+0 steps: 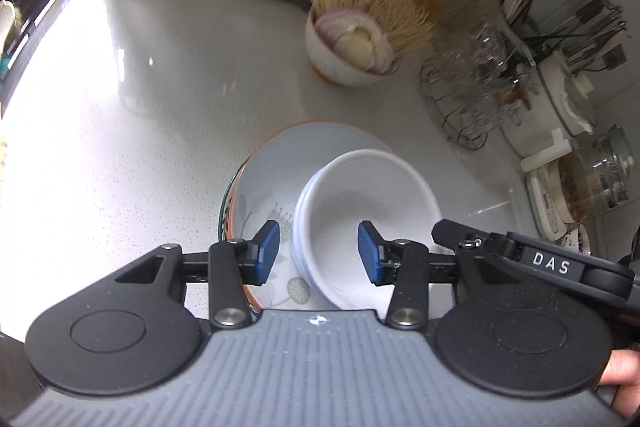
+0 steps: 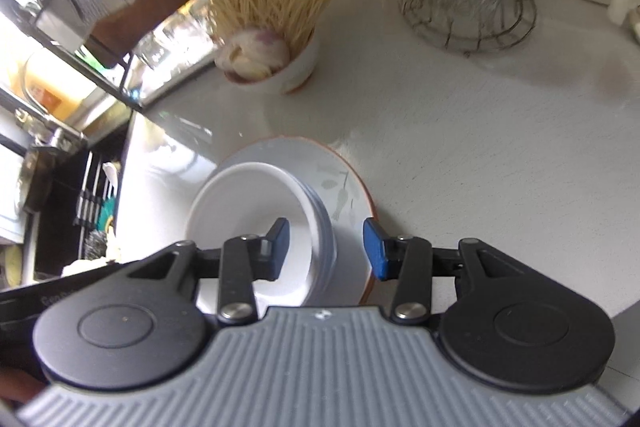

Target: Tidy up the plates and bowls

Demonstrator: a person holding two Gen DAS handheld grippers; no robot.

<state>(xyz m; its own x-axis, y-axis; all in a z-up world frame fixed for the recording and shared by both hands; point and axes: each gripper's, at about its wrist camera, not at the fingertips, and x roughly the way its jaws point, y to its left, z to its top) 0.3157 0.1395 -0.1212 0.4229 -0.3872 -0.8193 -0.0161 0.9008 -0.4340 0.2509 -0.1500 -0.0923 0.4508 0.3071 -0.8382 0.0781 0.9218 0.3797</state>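
blue-padded jaws of the left gripper (image 1: 319, 253) stand apart, straddling the near rim of the stacked white bowls (image 1: 366, 215) without pressing it. the right gripper (image 2: 326, 249) is likewise parted astride the opposite rim, pads clear. the bowls sit inside a leaf-patterned plate (image 1: 276, 171) with an orange edge, on the pale countertop (image 1: 160, 107). farther off, a small bowl of garlic and toothpicks (image 1: 352, 43), then a wire rack of glasses (image 1: 472, 87).
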